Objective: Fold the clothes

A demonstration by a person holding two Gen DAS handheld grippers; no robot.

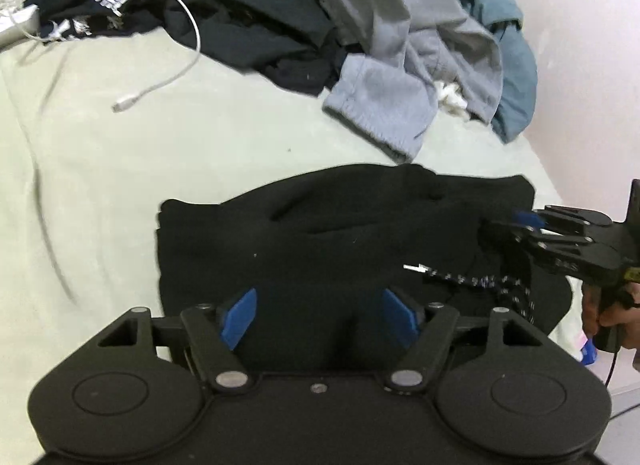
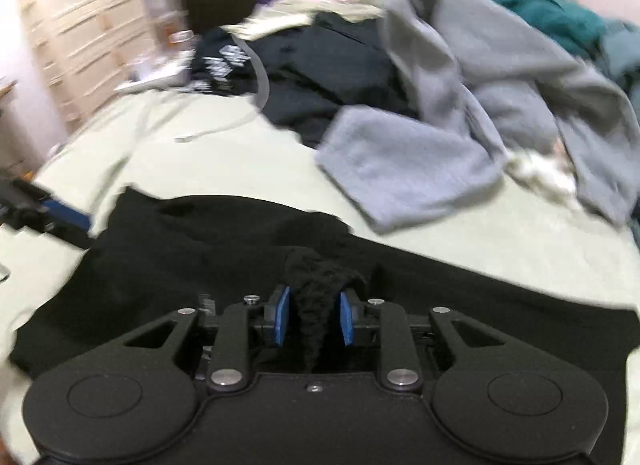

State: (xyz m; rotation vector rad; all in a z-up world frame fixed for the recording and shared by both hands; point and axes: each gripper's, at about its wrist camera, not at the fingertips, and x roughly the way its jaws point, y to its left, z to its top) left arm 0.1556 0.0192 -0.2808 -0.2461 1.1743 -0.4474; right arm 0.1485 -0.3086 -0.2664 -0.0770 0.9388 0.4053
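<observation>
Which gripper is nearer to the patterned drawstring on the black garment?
Right. The right gripper grips the black garment just above the drawstring; the left gripper hangs open farther to its left.

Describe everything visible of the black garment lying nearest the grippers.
The black garment is thick, fleecy-looking fabric, lying mostly flat on the pale green bedsheet, apart from the clothes pile behind it. A black-and-white speckled drawstring with a white tip lies on it. The right tool is shut on a pinched-up ridge of its cloth; the left tool hangs open over its near edge. What type of garment it is cannot be told.
</observation>
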